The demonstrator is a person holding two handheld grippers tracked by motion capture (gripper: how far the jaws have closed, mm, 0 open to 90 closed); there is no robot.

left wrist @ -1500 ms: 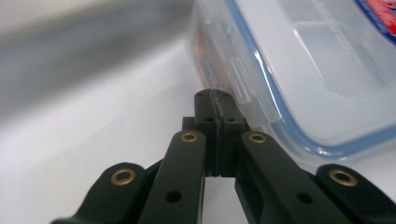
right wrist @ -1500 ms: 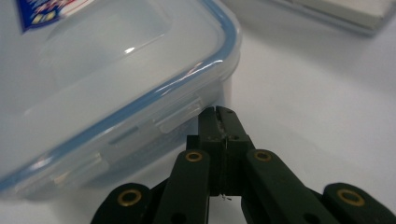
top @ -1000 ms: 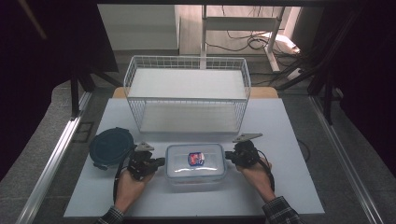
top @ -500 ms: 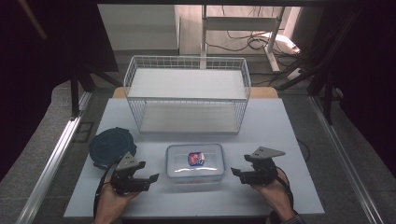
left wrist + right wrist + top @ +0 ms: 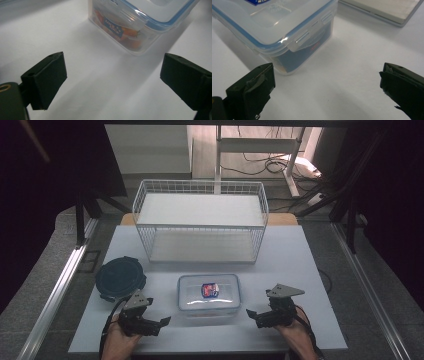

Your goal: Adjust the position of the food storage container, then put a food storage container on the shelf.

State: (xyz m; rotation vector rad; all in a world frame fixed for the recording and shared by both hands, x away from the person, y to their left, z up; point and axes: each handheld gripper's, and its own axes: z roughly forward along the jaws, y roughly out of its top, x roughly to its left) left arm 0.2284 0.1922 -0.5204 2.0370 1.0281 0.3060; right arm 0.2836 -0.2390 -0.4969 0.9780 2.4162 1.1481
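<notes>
Black hand-held gripper (image 5: 166,321) wide open, empty

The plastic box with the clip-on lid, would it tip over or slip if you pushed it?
The plastic box probably slides rather than tips: it looks low and wide, flat on the smooth table. Its walls look stiff. With things inside, it is likely not very light.

One box, one lid, one basket, two grippers on one table

A single clear plastic box (image 5: 208,291) with a blue-edged top sits on the white table (image 5: 310,270); one dark round lid (image 5: 120,278) lies to its left, one white wire basket (image 5: 200,220) stands behind it, and two hand-held tools count up as a left gripper (image 5: 159,325) and a right gripper (image 5: 253,316), two black jaws each
</notes>
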